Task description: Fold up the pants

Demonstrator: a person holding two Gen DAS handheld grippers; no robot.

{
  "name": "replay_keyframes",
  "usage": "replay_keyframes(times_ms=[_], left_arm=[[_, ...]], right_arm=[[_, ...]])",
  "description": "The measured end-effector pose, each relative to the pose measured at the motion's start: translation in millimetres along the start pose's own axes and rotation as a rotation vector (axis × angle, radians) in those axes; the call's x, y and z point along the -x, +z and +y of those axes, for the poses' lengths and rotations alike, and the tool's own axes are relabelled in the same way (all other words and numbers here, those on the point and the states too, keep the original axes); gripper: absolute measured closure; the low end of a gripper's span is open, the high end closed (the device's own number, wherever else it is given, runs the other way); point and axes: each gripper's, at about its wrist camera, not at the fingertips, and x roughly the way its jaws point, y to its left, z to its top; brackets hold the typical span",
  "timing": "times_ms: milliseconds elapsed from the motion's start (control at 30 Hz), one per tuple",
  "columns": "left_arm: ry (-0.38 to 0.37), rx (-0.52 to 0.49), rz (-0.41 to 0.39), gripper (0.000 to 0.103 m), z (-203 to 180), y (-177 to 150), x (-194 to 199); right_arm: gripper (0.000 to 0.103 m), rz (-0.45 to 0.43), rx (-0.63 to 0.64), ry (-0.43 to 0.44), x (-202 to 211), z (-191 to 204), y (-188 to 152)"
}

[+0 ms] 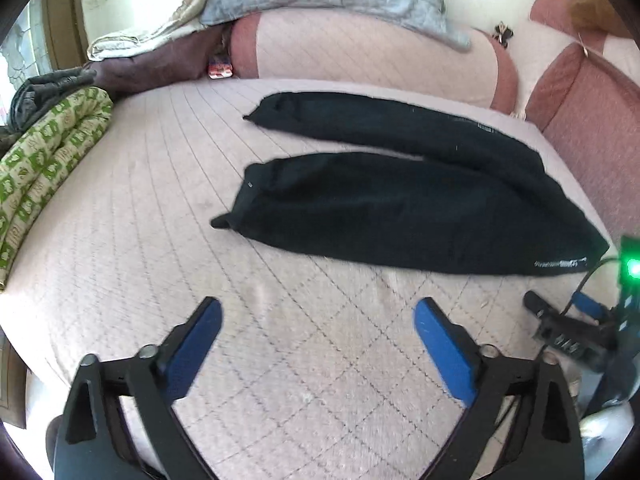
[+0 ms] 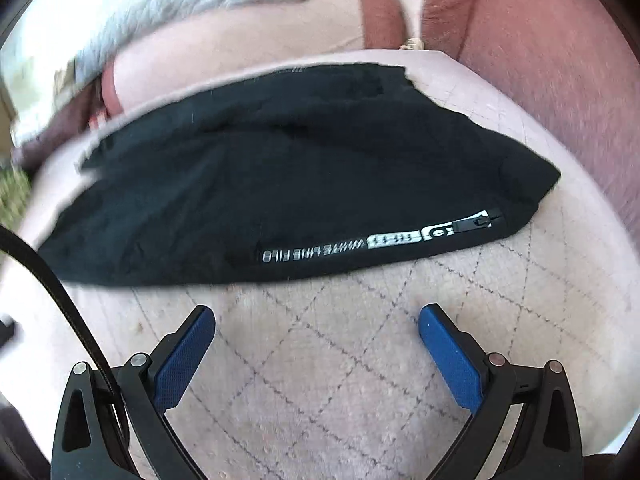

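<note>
Black pants point(image 1: 400, 200) flat on pink quilted mattress point(image 1: 160, 260), legs spread apart. Left gripper point(image 1: 318, 316) and right gripper point(image 2: 317, 320) hovering near mattress front edge, jaws apart, empty.

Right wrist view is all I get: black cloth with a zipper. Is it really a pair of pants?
Observer: Yes. The left wrist view shows the black pants whole, two legs spread apart on the pink bed cover.
Operator: Anything else on the bed?
Observer: A green patterned blanket lies rolled at the far left edge.
Operator: Is the other gripper holding anything?
Observer: No. The left gripper is open over bare cover, short of the pants.
</note>
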Motion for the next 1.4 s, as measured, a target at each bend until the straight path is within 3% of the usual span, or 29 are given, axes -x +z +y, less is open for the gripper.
replay_keyframes(times_ms=[67, 200, 300, 567, 667, 700, 733, 800, 867, 900, 967, 1067, 1167, 1400], left_arm=[[-0.044, 0.037, 0.022, 0.027, 8.2, 1.7, 6.8], [-0.183, 0.167, 0.039, 0.028, 45.8, 21.7, -0.9], [-0.199, 0.23, 0.061, 0.028, 68.3, 32.0, -20.2], [-0.242, 0.25, 0.136, 0.028, 98.5, 67.2, -97.3], [-0.338, 0.246, 0.187, 0.03, 86.0, 75.0, -119.0], [-0.357, 0.243, 0.207, 0.044, 79.3, 75.3, -125.6], [-0.339, 0.231, 0.212, 0.066, 74.2, 76.0, -129.5], [-0.269, 0.207, 0.216, 0.093, 68.2, 77.8, -134.2], [-0.287, 0.237, 0.223, 0.093, 72.5, 77.9, -135.3], [-0.287, 0.256, 0.226, 0.093, 77.3, 77.9, -133.2], [-0.286, 0.281, 0.224, 0.093, 86.3, 77.5, -125.3], [-0.291, 0.291, 0.241, 0.093, 93.3, 74.8, -114.3], [-0.29, 0.299, 0.247, 0.093, 95.8, 68.6, -100.9], [-0.274, 0.304, 0.301, 0.09, 100.2, 50.2, -103.2]], right_arm=[[0.0, -0.011, 0.008, -0.012, 1.4, 1.0, -1.0], [0.005, -0.03, -0.01, 0.012, 10.0, -4.8, 0.8], [0.017, -0.064, -0.075, 0.049, 22.3, -15.8, 1.7], [0.026, -0.023, -0.325, 0.14, 19.9, -70.1, 16.6], [0.029, -0.003, -0.405, 0.125, 13.8, -90.9, 26.0], [0.03, 0.008, -0.438, 0.12, 9.1, -98.3, 30.6], [0.031, 0.014, -0.463, 0.126, 4.6, -103.8, 35.6], [0.03, 0.025, -0.493, 0.126, -4.5, -110.5, 45.1], [0.033, 0.029, -0.512, 0.125, -10.5, -112.6, 51.3], [0.046, 0.027, -0.507, 0.11, -11.6, -111.9, 55.4], [0.053, 0.028, -0.504, 0.11, -11.9, -113.2, 58.4], [0.077, 0.034, -0.538, 0.197, -4.6, -119.9, 52.5], [0.096, 0.028, -0.491, 0.188, 11.8, -111.1, 50.9], [0.095, 0.059, -0.488, 0.164, 24.3, -109.9, 29.6]])
